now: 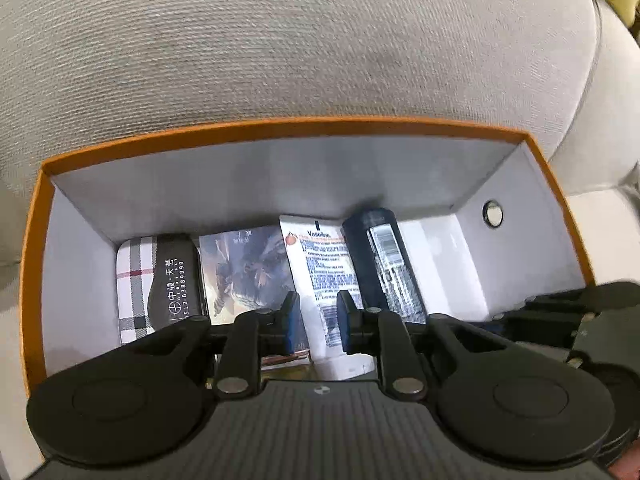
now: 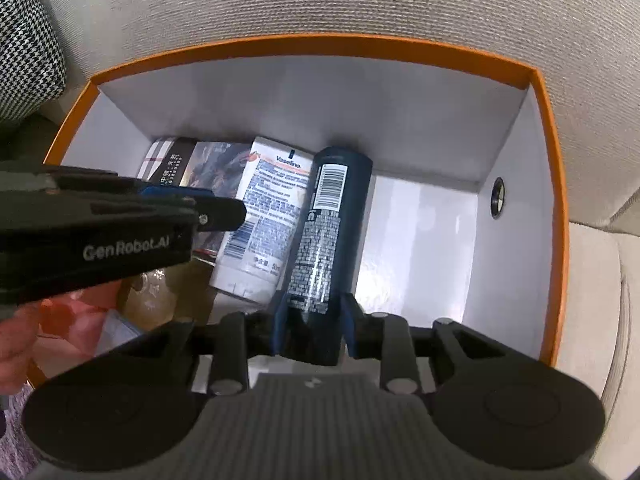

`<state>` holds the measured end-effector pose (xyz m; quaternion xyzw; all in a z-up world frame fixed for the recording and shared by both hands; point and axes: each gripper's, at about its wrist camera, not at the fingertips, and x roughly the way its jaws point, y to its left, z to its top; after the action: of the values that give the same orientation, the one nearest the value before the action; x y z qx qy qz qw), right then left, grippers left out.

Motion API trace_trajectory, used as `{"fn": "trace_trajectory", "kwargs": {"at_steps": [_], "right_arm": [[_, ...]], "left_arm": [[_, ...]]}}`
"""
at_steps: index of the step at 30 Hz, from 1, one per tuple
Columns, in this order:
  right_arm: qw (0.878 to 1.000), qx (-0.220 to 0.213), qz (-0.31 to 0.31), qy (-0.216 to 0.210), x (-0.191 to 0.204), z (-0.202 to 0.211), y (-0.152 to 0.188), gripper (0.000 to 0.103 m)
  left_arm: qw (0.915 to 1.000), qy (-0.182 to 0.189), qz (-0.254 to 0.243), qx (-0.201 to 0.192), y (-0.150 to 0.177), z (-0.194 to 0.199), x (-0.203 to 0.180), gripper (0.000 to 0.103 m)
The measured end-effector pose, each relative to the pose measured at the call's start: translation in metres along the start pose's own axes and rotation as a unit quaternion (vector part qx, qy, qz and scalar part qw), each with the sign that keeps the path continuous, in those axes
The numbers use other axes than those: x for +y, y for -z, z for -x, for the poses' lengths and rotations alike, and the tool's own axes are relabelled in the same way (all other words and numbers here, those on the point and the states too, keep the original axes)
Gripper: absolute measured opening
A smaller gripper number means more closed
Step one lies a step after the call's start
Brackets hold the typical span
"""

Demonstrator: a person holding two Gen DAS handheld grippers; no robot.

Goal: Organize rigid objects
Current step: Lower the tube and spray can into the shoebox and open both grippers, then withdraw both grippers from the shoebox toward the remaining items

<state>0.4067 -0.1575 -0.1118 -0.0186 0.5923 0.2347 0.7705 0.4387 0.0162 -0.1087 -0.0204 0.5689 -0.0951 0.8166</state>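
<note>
Dark blue cylindrical spray can (image 2: 320, 232) with a white barcode label lies on the white floor of an orange-rimmed cardboard box (image 2: 554, 168), and the right gripper (image 2: 313, 330) pinches its near end between blue-padded fingers (image 2: 280, 328). The box rests on a grey woven sofa cushion (image 2: 360, 4). To the can's left, touching it along its side, lies a white Vaseline lotion tube (image 2: 264, 208) with blue print. Further left sit a glossy picture card (image 1: 244, 268) and a plaid-patterned flat tin (image 1: 134, 280) with a black key fob bearing Chinese characters (image 1: 172, 280) on top, all in a row against the far wall. The right part of the box floor is bare.

The left gripper (image 1: 318, 318) hovers above the lotion tube with its fingers partly spread on either side of it, holding nothing. In the right wrist view its black body reaches in from the left.

Judging by this, the step in hand is setting the can down in line beside the tube. The next move probably calls for spreading the right gripper to release the can, then lifting straight up so it does not roll toward the bare side.
</note>
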Motion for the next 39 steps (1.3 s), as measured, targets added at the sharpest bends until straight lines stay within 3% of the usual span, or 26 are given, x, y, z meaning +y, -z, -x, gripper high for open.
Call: {"fn": "trace_trajectory", "kwargs": {"at_steps": [9, 16, 22, 29, 34, 39], "right_arm": [[1.0, -0.003, -0.002, 0.0, 0.001, 0.0, 0.002, 0.03], [0.999, -0.028, 0.017, 0.015, 0.005, 0.022, 0.012, 0.03], [0.997, -0.078, 0.025, 0.008, 0.012, 0.066, 0.034, 0.03], [0.984, -0.176, 0.019, -0.027, 0.025, 0.132, 0.09, 0.031], [0.975, -0.22, 0.003, -0.031, 0.027, 0.143, 0.142, 0.031], [0.979, -0.189, -0.068, -0.035, 0.012, 0.105, 0.178, 0.031]], "left_arm": [[0.9999, 0.008, 0.007, 0.0, 0.007, -0.001, -0.009, 0.016], [0.9987, 0.032, 0.009, -0.039, 0.018, 0.049, -0.007, 0.016], [0.9937, 0.065, -0.003, -0.091, 0.046, 0.11, -0.019, 0.016], [0.9834, 0.106, 0.0, -0.147, 0.097, 0.169, -0.025, 0.016], [0.9815, 0.107, 0.024, -0.157, 0.142, 0.166, -0.016, 0.016], [0.9856, 0.094, 0.071, -0.121, 0.179, 0.122, 0.0, 0.022]]}}
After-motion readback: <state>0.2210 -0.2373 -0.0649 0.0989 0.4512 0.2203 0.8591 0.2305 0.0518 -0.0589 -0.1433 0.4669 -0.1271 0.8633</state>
